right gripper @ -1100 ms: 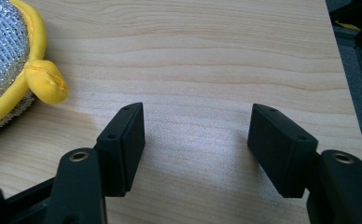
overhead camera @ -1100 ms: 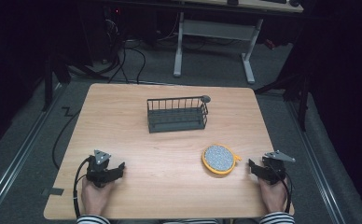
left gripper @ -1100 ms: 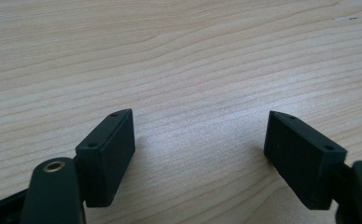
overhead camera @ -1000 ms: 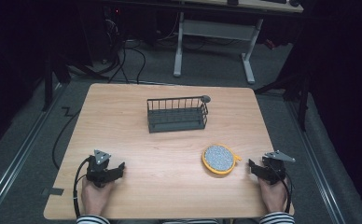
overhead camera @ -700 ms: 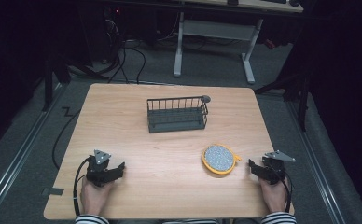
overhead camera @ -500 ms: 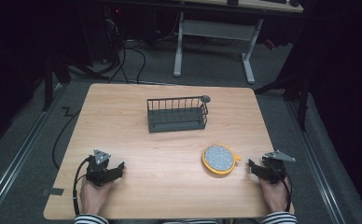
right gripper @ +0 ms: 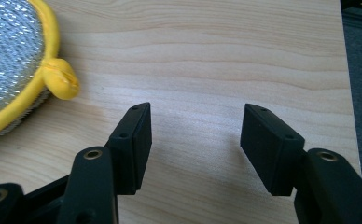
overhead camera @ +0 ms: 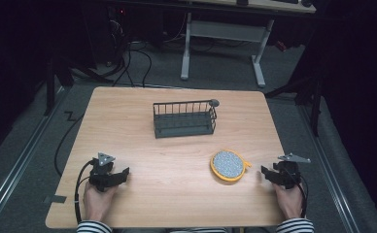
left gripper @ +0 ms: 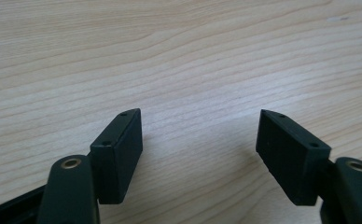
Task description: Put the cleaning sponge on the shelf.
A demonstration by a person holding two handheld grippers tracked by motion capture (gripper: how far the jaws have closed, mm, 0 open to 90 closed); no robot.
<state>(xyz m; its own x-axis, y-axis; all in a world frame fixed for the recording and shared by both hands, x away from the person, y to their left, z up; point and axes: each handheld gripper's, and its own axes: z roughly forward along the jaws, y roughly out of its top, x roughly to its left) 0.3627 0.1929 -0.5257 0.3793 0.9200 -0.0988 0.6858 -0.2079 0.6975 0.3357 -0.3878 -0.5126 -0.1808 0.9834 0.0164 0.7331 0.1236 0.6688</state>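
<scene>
left gripper (overhead camera: pixel 123 173) held low at the near left, jaws apart with nothing between them, just been closing in a bit | right gripper (overhead camera: pixel 263 173) near right edge, jaws apart and empty too, also been narrowing | both hands gripping from behind, striped sleeves at the near edge, forearms pointing forward

1. This is looking like a lab or test room, not anybody's home: a plain wooden table (overhead camera: pixel 177 145) is sitting alone on grey carpet (overhead camera: pixel 26 145) in a dark room.
2. Loose black cables (overhead camera: pixel 143 56) are snaking across the far floor.
3. A desk on a white metal frame (overhead camera: pixel 220 34) is standing at the far side.
</scene>
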